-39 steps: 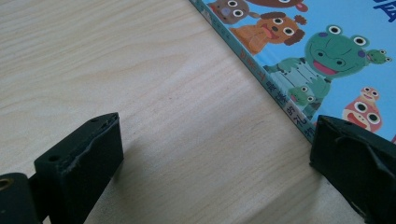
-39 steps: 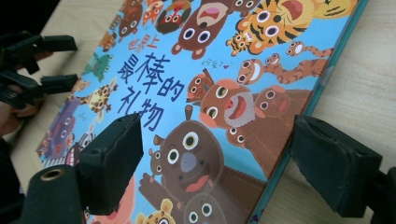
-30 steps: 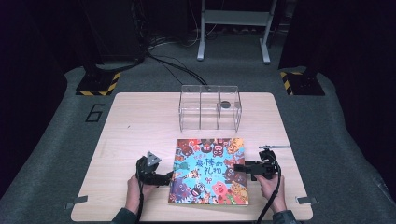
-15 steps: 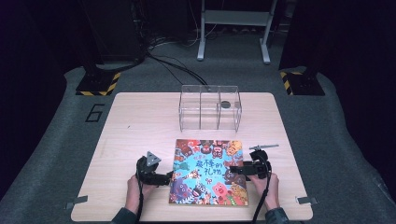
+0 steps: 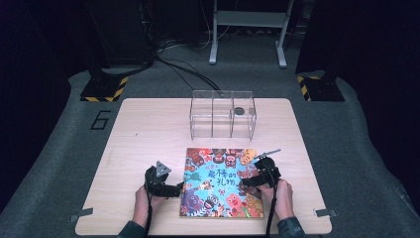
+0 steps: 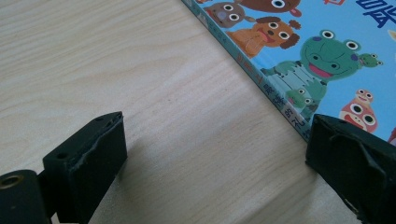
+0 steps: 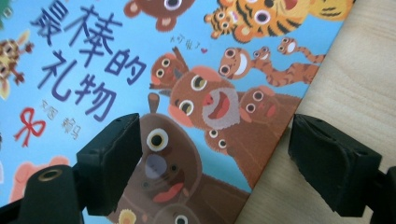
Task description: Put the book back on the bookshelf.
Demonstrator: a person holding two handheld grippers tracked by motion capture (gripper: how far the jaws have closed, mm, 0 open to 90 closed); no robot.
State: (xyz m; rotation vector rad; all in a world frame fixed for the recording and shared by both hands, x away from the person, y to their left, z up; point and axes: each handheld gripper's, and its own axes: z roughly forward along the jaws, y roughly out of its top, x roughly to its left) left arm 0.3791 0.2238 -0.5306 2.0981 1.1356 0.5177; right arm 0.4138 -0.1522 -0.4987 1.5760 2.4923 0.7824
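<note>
**Operator:** Since a second ago my right gripper [image 5: 249, 181] has slid inward over the picture book's [image 5: 223, 183] right edge; my left gripper [image 5: 174, 189] has kept its place at the spine.

**Second:** Where does the book lie?

**Operator:** Flat on the table [image 5: 143, 129], at the near middle, long edges running away from me, with the clear box [image 5: 223, 114] beyond it. It sits between my two hands.

**Second:** And the jaws?

**Operator:** Both stand apart, gripping nothing. The right pair straddles the cover's right edge [image 7: 275, 144], one jaw above the cover, one above the wood. The left pair brackets bare wood, one jaw at the spine [image 6: 275, 93].

**Second:** Which is nearer?

**Operator:** I judge the right: the free edge lies directly between its jaws.
</note>
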